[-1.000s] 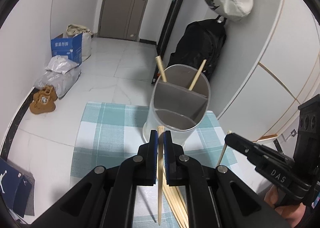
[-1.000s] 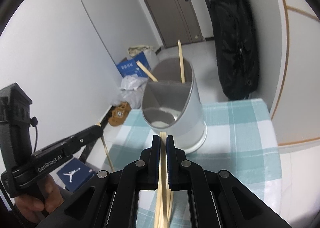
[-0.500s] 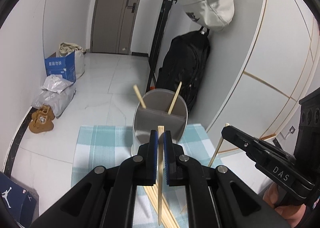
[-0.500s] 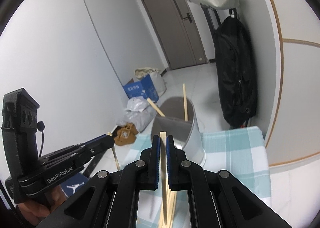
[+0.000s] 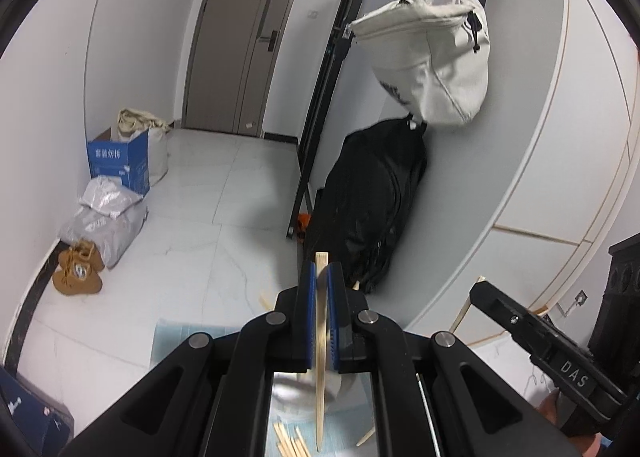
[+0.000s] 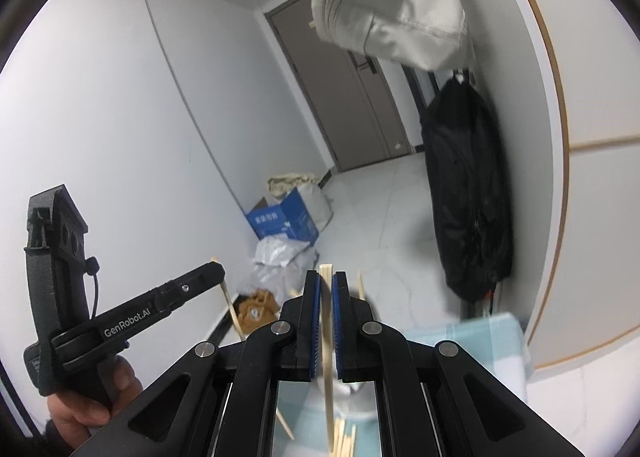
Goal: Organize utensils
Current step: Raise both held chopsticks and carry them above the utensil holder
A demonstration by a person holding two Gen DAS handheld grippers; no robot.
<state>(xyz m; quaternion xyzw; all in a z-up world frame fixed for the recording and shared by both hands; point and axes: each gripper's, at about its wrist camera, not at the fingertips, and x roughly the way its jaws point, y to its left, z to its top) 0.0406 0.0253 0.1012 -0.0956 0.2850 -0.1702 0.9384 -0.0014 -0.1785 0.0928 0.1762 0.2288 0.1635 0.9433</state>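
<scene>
The left gripper is clamped on a single wooden chopstick that hangs nearly upright between its blue pads, its tip pointing down toward the loose chopsticks lying on the checked cloth below. The right gripper pinches a second chopstick the same way, upright between closed pads, above another cluster of chopstick ends and a blurred pale holder directly underneath. Each gripper also appears at the edge of the other's view, its chopstick slanting down from the jaws.
</scene>
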